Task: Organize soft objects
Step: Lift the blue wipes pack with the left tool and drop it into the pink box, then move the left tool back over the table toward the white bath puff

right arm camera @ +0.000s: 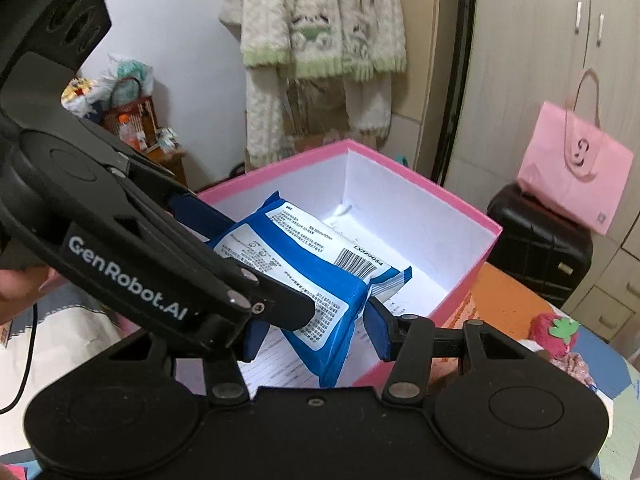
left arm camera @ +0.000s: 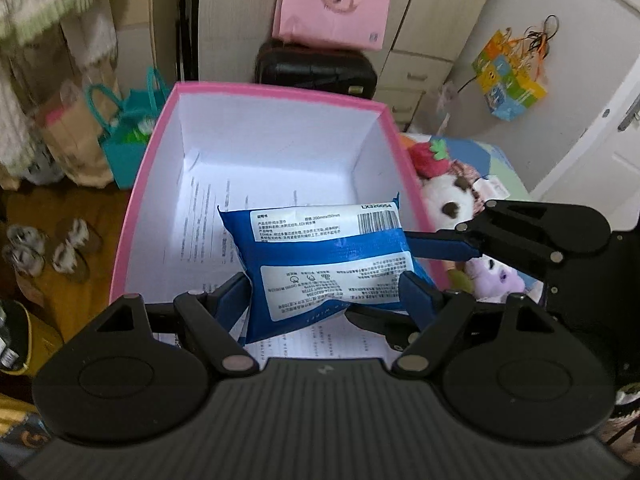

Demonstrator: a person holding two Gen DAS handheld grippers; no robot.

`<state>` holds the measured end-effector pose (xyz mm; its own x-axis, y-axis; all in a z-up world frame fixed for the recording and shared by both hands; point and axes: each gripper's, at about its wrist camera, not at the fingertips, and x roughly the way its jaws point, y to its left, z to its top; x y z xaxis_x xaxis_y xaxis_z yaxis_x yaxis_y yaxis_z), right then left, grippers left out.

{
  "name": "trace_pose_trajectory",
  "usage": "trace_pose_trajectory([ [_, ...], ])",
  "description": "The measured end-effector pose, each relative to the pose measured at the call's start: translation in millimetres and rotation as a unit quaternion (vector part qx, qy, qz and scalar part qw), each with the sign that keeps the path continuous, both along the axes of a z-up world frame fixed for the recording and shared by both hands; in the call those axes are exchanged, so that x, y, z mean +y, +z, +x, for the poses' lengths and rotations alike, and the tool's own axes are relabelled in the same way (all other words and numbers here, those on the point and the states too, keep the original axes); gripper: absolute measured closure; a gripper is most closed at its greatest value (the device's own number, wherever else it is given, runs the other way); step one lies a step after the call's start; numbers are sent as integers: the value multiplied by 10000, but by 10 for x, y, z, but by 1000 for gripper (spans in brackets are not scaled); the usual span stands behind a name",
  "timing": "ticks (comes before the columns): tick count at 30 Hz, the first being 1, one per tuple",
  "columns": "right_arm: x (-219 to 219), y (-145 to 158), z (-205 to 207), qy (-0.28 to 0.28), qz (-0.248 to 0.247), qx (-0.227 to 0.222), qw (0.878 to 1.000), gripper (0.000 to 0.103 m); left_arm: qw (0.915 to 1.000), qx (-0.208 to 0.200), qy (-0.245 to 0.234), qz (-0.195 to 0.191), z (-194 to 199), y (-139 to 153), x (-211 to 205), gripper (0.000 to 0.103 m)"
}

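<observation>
A blue and white wet-wipes pack (left arm camera: pixel 324 260) hangs over the open pink box (left arm camera: pixel 140 184) with a white inside. My left gripper (left arm camera: pixel 326 294) is shut on the pack's near end, blue pads on both sides. My right gripper (right arm camera: pixel 316 332) is shut on the same pack (right arm camera: pixel 304 264) from the other end; its finger (left arm camera: pixel 440 246) reaches in from the right in the left wrist view. The pink box (right arm camera: pixel 460 208) holds printed paper sheets on its floor. The left gripper body crosses the right wrist view at the left.
Plush toys lie right of the box: a strawberry (left arm camera: pixel 430 156), a panda (left arm camera: pixel 444 200) and a purple one (left arm camera: pixel 496 278). A black suitcase (left arm camera: pixel 316 68) with a pink bag (left arm camera: pixel 334 4) stands behind. Teal bag (left arm camera: pixel 128 136) and slippers (left arm camera: pixel 48 248) on the floor at left.
</observation>
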<state>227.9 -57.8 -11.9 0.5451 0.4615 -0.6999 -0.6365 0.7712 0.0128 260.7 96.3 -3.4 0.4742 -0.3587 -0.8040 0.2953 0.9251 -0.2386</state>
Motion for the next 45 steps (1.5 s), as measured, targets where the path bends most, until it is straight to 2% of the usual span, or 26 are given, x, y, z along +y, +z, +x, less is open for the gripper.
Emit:
trace_pose_trajectory([
  [3, 47, -86, 49, 85, -130, 51, 9999, 46, 9997, 252, -4, -62, 114, -142, 62, 24],
  [8, 117, -195, 127, 170, -361, 198, 9990, 46, 9990, 437, 82, -2, 197, -296, 83, 24],
  [11, 180, -229, 173, 207, -549, 193, 9981, 45, 9989, 417, 190, 90, 193, -347, 89, 21],
  [13, 214, -244, 171, 255, -680, 158, 9972, 44, 9991, 248, 233, 259, 164, -330, 74, 20],
  [15, 225, -248, 159, 303, -749, 124, 9967, 43, 9991, 73, 203, 376, 111, -280, 60, 20],
  [30, 42, 51, -158, 230, -658, -211, 9973, 41, 9978, -524, -2, 401, -428, 228, 65, 20],
  [40, -160, 392, -647, 383, -545, -509, 9965, 41, 9937, -985, -256, 464, -970, 642, -123, 18],
  [45, -427, 571, -949, 327, -488, -860, 9946, 37, 9874, -1390, -407, 643, -1290, 765, -274, 14],
])
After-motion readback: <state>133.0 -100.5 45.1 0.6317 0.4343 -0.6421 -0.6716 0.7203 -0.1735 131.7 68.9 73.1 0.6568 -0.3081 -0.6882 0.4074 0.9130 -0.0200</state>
